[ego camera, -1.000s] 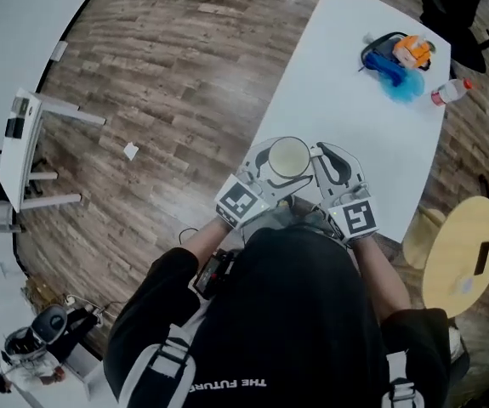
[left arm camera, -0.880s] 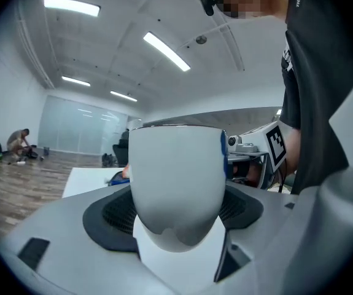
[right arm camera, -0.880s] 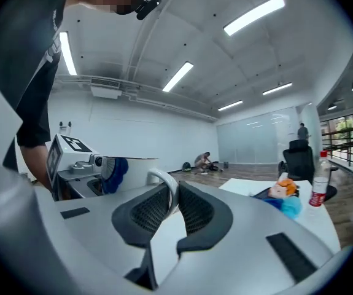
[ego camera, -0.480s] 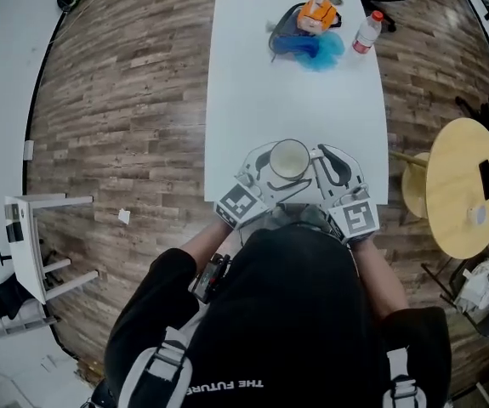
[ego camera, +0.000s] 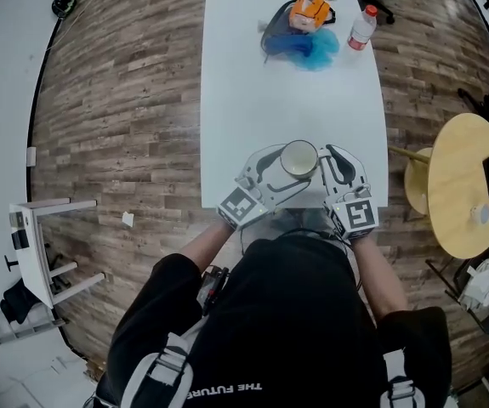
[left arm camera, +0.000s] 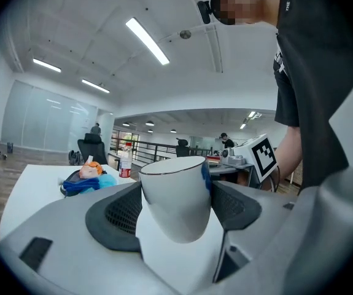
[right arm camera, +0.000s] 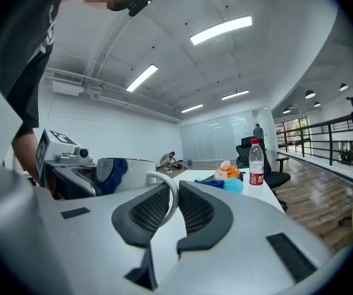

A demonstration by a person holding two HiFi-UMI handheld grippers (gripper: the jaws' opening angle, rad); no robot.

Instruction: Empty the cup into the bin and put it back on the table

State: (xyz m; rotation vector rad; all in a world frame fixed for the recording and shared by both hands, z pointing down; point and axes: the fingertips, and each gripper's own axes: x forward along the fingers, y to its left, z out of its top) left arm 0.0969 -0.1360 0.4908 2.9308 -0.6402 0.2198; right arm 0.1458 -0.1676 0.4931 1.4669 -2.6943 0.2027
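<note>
While my left gripper (left arm camera: 175, 205) stands spread wide round the cup (ego camera: 298, 158), its jaws have just been closing a little, and the pads look to press the cup's wall on both sides. Cup: mouth up between the two grippers, over the near end of the white table (ego camera: 253, 83). The inside looks pale and bare, with nothing in it that I can make out. Whether the base has met the tabletop I cannot tell; from the left gripper view it seems just clear of it. Right gripper (right arm camera: 175, 209): jaws nearly together, pinching the cup's handle (right arm camera: 162, 177). No bin shows in any view. Judgement: the emptying looks done and the cup is at the table. Left to do: lower it onto the surface, let go on both sides, draw both grippers away.
</note>
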